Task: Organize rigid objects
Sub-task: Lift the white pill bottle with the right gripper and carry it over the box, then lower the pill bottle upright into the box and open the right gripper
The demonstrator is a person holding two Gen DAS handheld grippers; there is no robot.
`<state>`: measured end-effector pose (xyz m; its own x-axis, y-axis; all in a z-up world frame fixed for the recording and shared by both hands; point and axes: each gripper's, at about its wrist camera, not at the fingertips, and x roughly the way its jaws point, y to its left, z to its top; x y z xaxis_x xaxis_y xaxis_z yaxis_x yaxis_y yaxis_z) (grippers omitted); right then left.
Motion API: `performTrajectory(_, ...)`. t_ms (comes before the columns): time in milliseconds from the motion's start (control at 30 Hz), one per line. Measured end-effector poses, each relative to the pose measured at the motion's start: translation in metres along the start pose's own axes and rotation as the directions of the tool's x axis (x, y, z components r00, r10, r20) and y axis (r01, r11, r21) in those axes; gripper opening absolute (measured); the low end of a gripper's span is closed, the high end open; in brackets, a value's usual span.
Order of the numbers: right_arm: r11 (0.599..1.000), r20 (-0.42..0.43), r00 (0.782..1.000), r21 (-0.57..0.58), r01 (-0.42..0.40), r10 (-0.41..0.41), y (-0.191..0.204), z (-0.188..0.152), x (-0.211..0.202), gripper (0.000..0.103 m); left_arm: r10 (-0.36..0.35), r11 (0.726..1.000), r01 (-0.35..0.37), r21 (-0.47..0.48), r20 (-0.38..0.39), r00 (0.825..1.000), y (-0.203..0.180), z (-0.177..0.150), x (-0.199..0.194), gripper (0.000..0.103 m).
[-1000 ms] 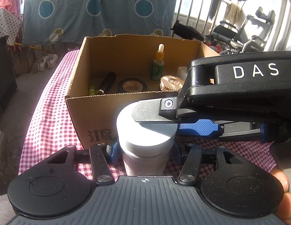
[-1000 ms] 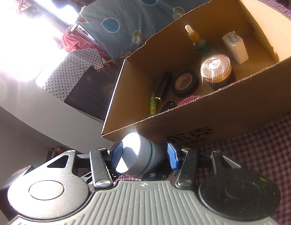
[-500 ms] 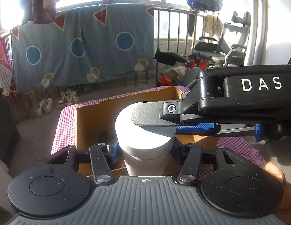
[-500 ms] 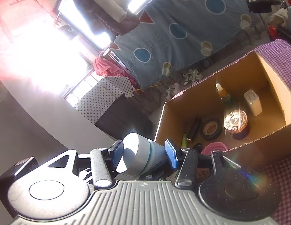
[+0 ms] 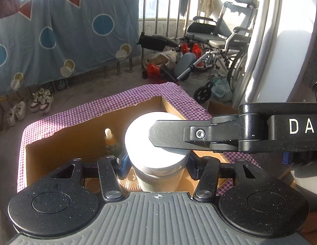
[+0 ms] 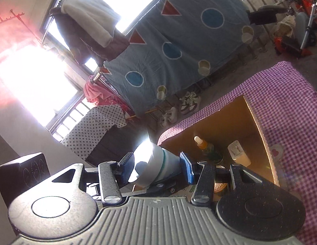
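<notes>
So both tools are clamped on the same white jar (image 5: 156, 143): left tool (image 5: 156, 163) grips its body, right tool (image 6: 156, 168) pinches the lid. Jar's up over the cardboard box (image 5: 76, 136), dropper bottle (image 5: 109, 140) just left of it, charger (image 6: 239, 153) further right.

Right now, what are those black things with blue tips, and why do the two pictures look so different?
They are two hand-held grabbers, one in each of a person's hands. Each carries a camera that looks along its fingers, so each picture shows one grabber's own view. The left gripper squeezes the body of a white jar; the right gripper squeezes its lid end. Together they hold the jar above a cardboard box on a checked cloth. Inside the box are a dropper bottle and a white plug.
</notes>
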<state>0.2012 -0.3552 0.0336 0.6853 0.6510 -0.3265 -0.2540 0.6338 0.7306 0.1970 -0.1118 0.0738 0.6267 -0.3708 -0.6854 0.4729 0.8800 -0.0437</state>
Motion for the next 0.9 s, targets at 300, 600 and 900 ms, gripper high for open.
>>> performTrajectory(300, 0.998, -0.026, 0.998, 0.01, 0.061, -0.061, -0.042, 0.0, 0.017, 0.055, -0.039, 0.999, 0.034, -0.037, -0.15, 0.988, 0.002, -0.013, 0.056, 0.053)
performTrajectory(600, 0.997, 0.038, 0.997, 0.025, 0.073, -0.074, -0.06, 0.004, 0.0, 0.059, -0.046, 0.997, 0.032, -0.072, -0.201, 0.978, 0.001, -0.016, 0.071, 0.054)
performTrajectory(900, 0.994, 0.107, 0.989, 0.056, 0.098, -0.103, -0.056, -0.015, -0.037, 0.067, -0.018, 0.999, 0.013, -0.045, -0.125, 0.992, -0.006, -0.01, 0.052, 0.091)
